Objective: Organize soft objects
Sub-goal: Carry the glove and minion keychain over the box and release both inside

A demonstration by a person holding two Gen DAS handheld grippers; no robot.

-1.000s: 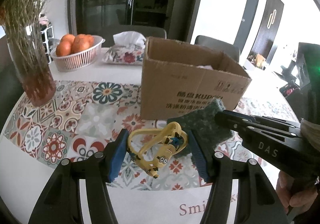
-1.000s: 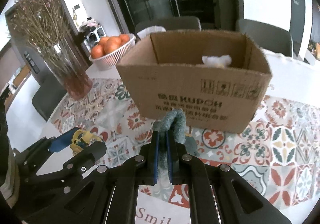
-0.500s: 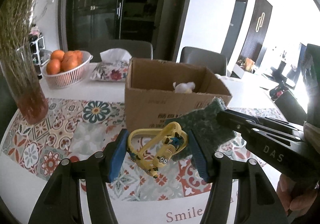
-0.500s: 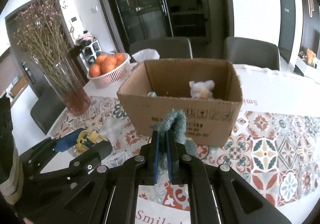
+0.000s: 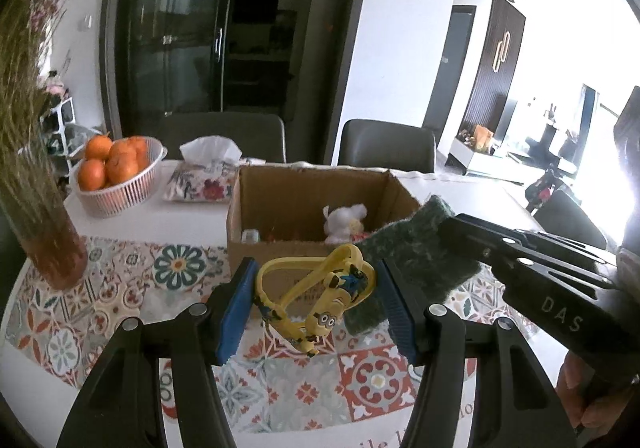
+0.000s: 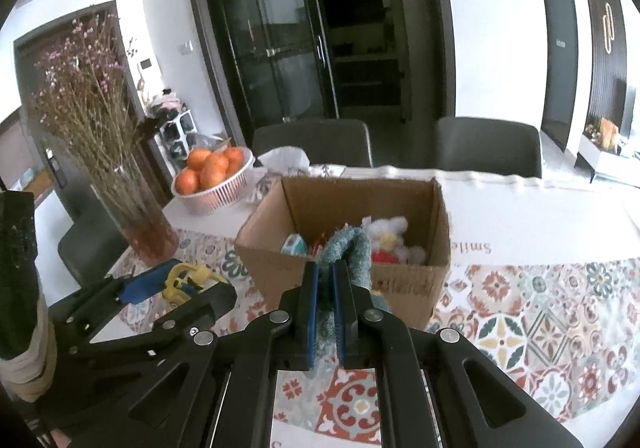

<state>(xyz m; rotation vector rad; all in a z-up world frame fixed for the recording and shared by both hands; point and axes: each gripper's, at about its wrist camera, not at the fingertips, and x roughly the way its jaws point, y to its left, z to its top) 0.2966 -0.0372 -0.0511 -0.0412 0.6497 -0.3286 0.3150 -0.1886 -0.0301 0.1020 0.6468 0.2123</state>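
Left tongs have the yellow minion strap pinched between the blue pads, up off the desk. Right tongs are clamped nearly flat on the green cloth, which flops over toward the box. Both hang just short of the box's near wall. Box sits mid-desk with a white plush inside; oranges and vase are toward the far left edge.

The letters "DAS" are printed in white on the black body of the right gripper. Right of the cardboard box, the table covering carries inverted lettering, probably "Smile".
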